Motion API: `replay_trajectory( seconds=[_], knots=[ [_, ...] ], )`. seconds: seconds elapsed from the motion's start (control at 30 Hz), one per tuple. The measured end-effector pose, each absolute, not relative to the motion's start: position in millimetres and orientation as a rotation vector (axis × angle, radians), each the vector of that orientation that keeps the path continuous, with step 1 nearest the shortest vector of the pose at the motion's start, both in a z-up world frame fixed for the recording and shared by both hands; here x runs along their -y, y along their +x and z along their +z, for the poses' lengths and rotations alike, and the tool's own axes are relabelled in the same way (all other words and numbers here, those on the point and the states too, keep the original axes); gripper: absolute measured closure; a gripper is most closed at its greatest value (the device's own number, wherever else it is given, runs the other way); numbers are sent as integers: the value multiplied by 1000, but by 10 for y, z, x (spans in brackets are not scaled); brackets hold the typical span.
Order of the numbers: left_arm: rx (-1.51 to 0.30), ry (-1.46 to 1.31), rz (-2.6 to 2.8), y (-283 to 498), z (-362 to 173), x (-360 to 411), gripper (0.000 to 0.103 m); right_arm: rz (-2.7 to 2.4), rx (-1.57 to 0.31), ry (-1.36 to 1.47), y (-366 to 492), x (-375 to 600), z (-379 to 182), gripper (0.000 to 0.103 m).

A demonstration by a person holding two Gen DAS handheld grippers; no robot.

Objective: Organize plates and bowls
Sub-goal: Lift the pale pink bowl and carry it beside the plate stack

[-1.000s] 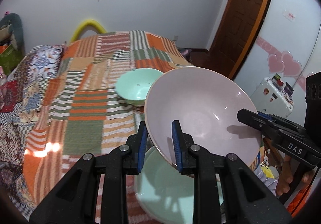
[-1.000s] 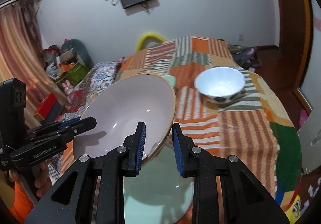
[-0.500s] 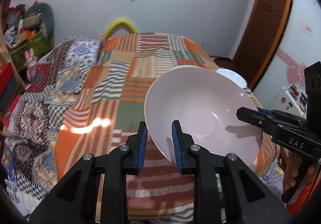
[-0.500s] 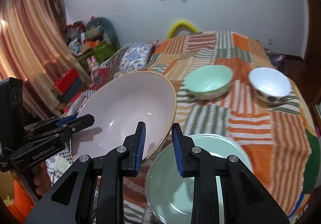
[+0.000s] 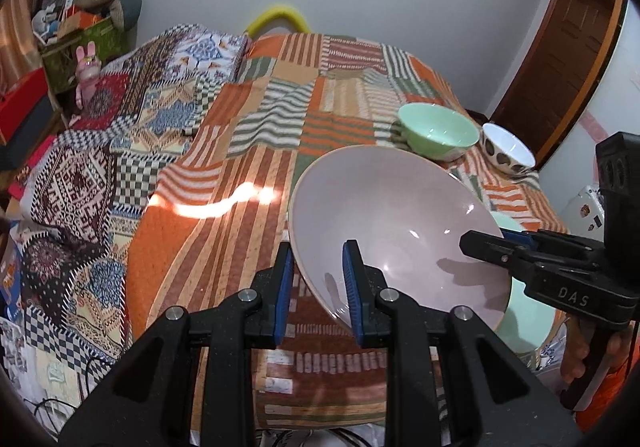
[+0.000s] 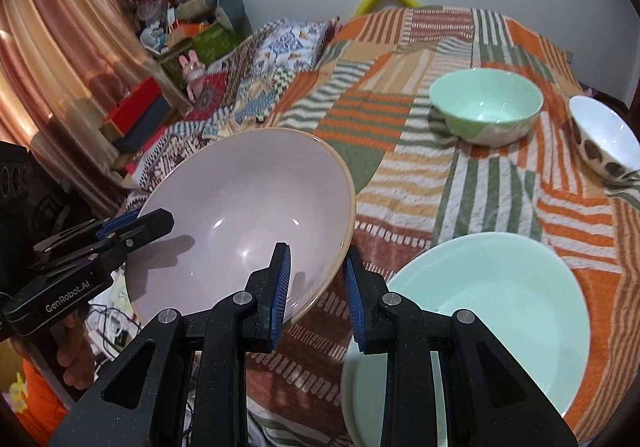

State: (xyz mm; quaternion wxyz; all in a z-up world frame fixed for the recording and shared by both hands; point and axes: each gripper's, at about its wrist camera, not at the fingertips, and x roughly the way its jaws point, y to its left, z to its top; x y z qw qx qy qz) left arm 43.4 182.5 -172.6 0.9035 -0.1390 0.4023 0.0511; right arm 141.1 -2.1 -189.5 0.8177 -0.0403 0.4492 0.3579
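While both tools grip opposite edges of the wide, shallow pale-pink glazed bowl (image 5: 394,235), I read this as the carrying step: the bowl hangs tilted above the patchwork striped tablecloth (image 5: 256,151), not resting on anything. My left gripper (image 5: 316,281) is clamped on the bowl's near rim, one blue ribbed pad inside and one outside, and my right gripper (image 6: 316,281) pinches the rim on the other side the same way.

Taking the pink bowl as my landmark, the large pale-green plate (image 6: 476,311) lies on the cloth just beside and below it, toward my right hand. Beyond the bowl sits the mint-green deep bowl (image 6: 486,111), and further right of that the small white bowl with brown spots (image 6: 602,141), the two close together but, as far as I can tell, apart.

I judge the next move to be a level lowering, either onto bare cloth left of the green plate or onto a stack; I can't tell which is meant. It calls for both hands descending together, since a tilt could slide the rim out.

Everything looks hard, smooth and glossy, with highlights on the glaze, so the pads have little to bite on. The cloth is soft and nubby and should cushion the landing.
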Motion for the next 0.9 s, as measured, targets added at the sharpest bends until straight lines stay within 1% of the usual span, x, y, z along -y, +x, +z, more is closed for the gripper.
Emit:
replay_trajectory(
  seconds=[0.57,0.9],
  knots=[
    [-923,-331,84,467,-2133,-1892,79,736,-1041,-135,1447,-74,-2158,79],
    [-941,-339,79,445,-2218,-1876,79,733,-1057,-149,1452,-77,-2205,79]
  ],
)
